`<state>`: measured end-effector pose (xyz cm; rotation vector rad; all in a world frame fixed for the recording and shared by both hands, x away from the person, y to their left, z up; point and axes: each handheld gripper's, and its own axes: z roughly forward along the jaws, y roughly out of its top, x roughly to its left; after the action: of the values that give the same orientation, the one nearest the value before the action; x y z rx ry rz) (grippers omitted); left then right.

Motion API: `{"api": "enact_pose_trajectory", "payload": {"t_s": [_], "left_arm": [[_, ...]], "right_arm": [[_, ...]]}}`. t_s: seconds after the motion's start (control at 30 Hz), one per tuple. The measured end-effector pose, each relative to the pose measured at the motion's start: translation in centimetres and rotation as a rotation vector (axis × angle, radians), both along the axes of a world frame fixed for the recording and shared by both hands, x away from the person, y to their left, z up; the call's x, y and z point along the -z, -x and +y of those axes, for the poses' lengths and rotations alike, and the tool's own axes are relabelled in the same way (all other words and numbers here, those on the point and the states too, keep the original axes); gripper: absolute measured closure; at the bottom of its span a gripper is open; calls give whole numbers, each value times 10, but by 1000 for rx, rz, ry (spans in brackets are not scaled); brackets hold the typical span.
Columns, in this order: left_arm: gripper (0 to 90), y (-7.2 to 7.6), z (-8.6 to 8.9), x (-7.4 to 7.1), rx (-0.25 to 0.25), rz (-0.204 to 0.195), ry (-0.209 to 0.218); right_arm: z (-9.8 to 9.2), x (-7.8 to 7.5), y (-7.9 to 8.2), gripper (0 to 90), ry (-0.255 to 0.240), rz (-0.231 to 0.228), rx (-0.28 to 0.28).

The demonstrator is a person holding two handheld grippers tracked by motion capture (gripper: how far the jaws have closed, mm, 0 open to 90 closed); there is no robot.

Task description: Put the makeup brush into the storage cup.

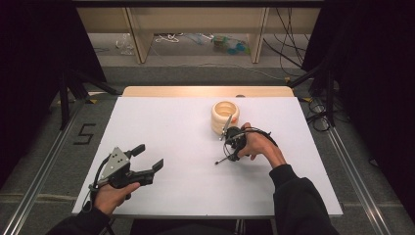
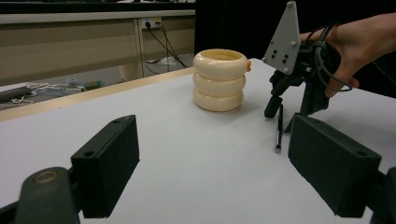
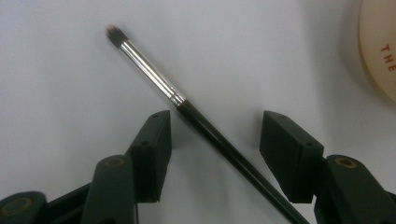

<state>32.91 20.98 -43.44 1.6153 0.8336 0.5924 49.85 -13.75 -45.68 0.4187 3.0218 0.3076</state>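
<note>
Right tongs (image 3: 215, 140) straddle the brush (image 3: 196, 112) unpinched, left tongs (image 2: 215, 172) spread idle; closing askew could roll it off the worktop (image 1: 161, 127)

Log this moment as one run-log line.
right tongs: open, straddling thin black silver-ferruled brush | left tongs: open, idle | cream ringed plastic holder: upright

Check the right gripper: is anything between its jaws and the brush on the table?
Nothing visible. The brush lies bare on the white table, its black handle already between the right gripper jaws, with a gap on each side. The cream ringed holder stands beside, clear of them.
</note>
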Motion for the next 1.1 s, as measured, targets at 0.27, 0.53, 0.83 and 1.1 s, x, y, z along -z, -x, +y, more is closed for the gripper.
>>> {"api": "enact_pose_trajectory", "payload": {"t_s": [0.27, 0.53, 0.83, 1.1], "left_arm": [[163, 0, 0, 0, 1, -1, 2], [164, 0, 0, 0, 1, 1, 4], [164, 0, 0, 0, 0, 0, 6], [164, 1, 0, 0, 0, 1, 5]], "right_arm": [[1, -1, 1, 541, 9, 23, -2], [3, -1, 2, 596, 13, 38, 29], [6, -2, 4, 690, 30, 44, 23], [6, -2, 4, 728, 31, 52, 22]]}}
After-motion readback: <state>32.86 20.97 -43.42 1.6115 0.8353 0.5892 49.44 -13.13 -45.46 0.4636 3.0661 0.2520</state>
